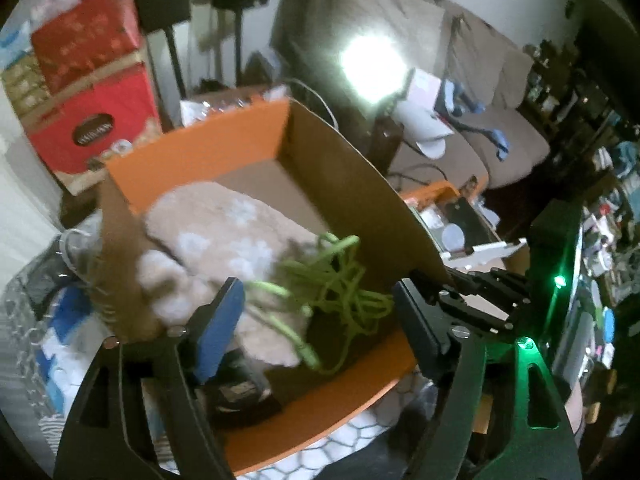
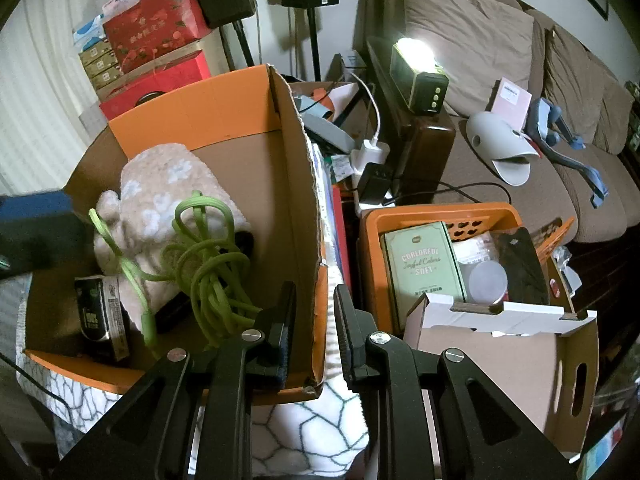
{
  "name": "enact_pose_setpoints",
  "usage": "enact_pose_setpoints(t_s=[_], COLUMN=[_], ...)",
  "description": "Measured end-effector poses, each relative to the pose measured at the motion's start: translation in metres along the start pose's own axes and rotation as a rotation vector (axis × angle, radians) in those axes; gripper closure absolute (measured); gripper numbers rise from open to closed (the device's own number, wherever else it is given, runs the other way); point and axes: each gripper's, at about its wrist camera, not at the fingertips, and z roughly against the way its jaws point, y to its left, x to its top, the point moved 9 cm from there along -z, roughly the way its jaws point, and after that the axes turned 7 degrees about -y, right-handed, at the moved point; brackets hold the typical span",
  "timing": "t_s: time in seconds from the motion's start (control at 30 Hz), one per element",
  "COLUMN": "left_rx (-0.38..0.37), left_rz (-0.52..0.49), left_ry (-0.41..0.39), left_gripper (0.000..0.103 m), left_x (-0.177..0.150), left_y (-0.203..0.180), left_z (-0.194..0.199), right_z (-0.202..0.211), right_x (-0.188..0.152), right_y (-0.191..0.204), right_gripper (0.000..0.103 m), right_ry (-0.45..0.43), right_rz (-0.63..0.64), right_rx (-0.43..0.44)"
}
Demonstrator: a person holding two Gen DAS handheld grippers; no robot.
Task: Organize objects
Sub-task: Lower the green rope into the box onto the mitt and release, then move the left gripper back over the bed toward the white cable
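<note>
An open orange cardboard box (image 2: 192, 104) holds a beige fluffy cloth (image 2: 160, 188), a tangled green cable (image 2: 208, 264) and a small dark packet (image 2: 100, 316). My right gripper (image 2: 314, 328) straddles the box's right wall with its jaws a little apart, one finger (image 2: 284, 320) inside the box and the other outside. My left gripper (image 1: 320, 320) is open above the box (image 1: 208, 152), its fingers on either side of the green cable (image 1: 340, 284), which lies loose over the cloth (image 1: 216, 236). The right gripper's body (image 1: 492, 292) shows at the box's right wall.
An orange basket (image 2: 400, 216) with a green box (image 2: 424, 268) and a white-flapped cardboard box (image 2: 500, 352) stand to the right. A brown sofa (image 2: 520, 152), a bright lamp (image 2: 416, 64), red boxes (image 2: 156, 40) and speakers on stands are behind. A patterned blanket (image 2: 312, 432) lies underneath.
</note>
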Motion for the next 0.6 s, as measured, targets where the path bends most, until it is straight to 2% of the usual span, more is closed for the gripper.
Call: enact_pose_setpoints(t_s=[0.07,0.23,0.33,0.6], left_rx=[0.038,0.105,0.135,0.193], left_rz=[0.007,0.047,0.070,0.135], left_ry=[-0.032,-0.072,-0.096,-0.162], left_gripper=[0.017,0.016,0.007,0.000], left_x=[0.001,-0.003,-0.006,-0.019], left_y=[0.013,0.046,0.066,0.108], left_z=[0.011,0.030,0.040,0.066], right_z=[0.000,0.001,0.001,0.001], right_x=[0.000,0.000,0.000,0.000], right_y=[0.000,0.000,0.000,0.000], right_gripper=[0.084,0.084,0.084,0.083], right_ry=[0.000,0.000,0.000,0.000], right_rz=[0.000,0.000,0.000,0.005], right_rx=[-0.001,-0.001,-0.001,-0.003])
